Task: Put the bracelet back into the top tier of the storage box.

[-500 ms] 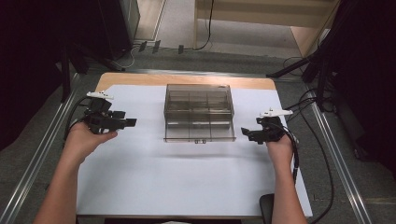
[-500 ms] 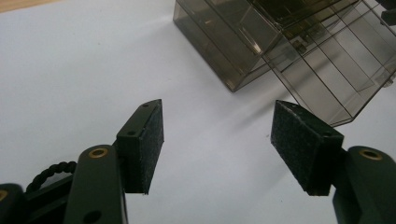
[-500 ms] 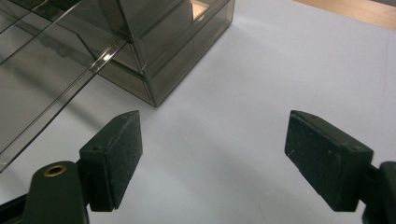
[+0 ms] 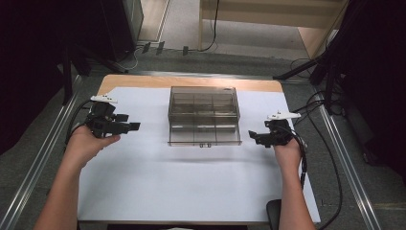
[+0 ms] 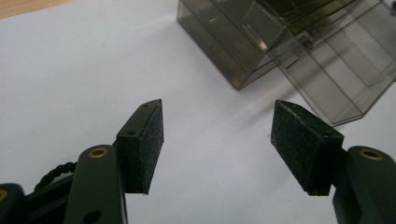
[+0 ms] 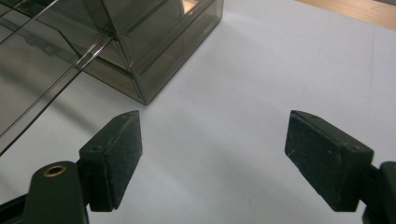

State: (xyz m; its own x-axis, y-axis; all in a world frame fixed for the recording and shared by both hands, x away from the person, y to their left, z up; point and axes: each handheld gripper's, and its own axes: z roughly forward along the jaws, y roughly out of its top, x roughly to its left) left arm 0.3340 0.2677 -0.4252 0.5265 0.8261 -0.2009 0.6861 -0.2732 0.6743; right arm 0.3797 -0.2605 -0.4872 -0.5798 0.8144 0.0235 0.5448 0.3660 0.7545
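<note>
Smoked clear compartment box (image 4: 204, 115) at centre of white sheet (image 4: 191, 187) on desk (image 4: 143, 81), lid closed; left tool (image 4: 129, 122) just left of box, jaws wide, nothing between; right tool (image 4: 254, 137) near box's right front corner, jaws wide, empty

Smoky grey see-thru box (image 4: 204, 116), white sheet (image 4: 191, 177), black grippers w/ white tops.
</note>
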